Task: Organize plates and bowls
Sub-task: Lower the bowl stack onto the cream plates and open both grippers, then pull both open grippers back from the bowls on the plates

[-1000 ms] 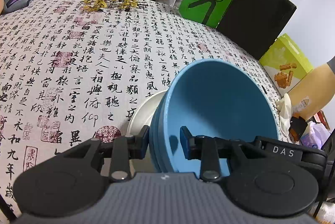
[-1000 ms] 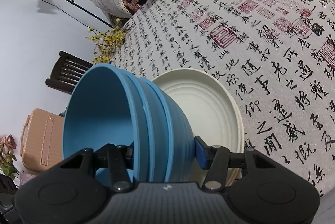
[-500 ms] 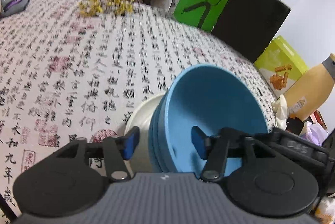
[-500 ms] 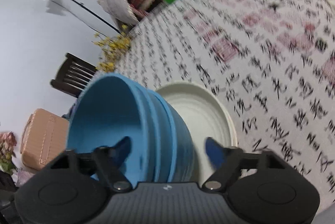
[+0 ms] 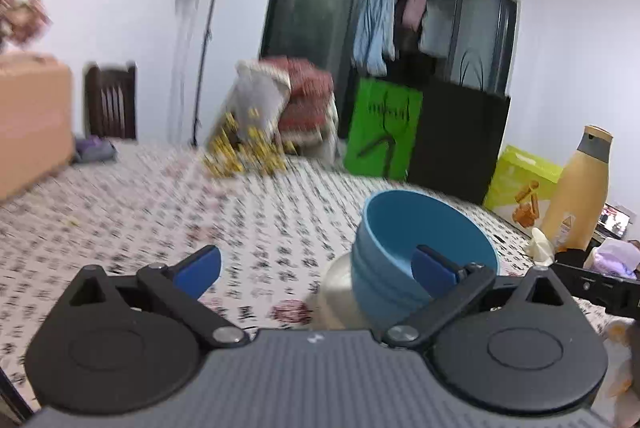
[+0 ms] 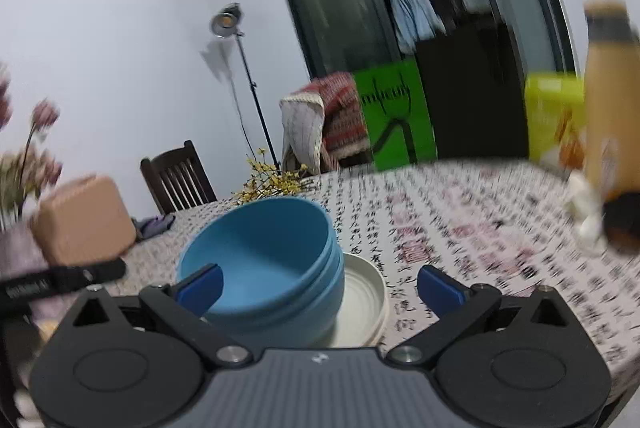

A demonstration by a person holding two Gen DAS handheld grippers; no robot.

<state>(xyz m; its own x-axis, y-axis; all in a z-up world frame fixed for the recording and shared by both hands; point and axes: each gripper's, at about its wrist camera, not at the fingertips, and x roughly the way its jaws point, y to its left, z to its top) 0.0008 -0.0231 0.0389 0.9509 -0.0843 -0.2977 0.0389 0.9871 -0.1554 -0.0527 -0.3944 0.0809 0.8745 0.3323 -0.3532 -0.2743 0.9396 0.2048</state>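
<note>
A nested stack of blue bowls stands upright on a cream plate on the calligraphy-print tablecloth. My right gripper is drawn back from the stack, its jaws opening wide, and its pads touch nothing. The left wrist view shows the same blue bowls on the cream plate, ahead and to the right. My left gripper is also pulled back, jaws opening wide, with nothing pressed between them. Both views are blurred by motion.
Yellow dried flowers lie at the table's far side. A tan bottle and a yellow-green box stand at the right edge. A dark chair, a floor lamp and a green bag stand behind the table.
Both grippers let go of the tilted bowl stack and opened wide. The stack now sits upright on the plate. Both grippers pulled back and levelled out, so the room behind shows.
</note>
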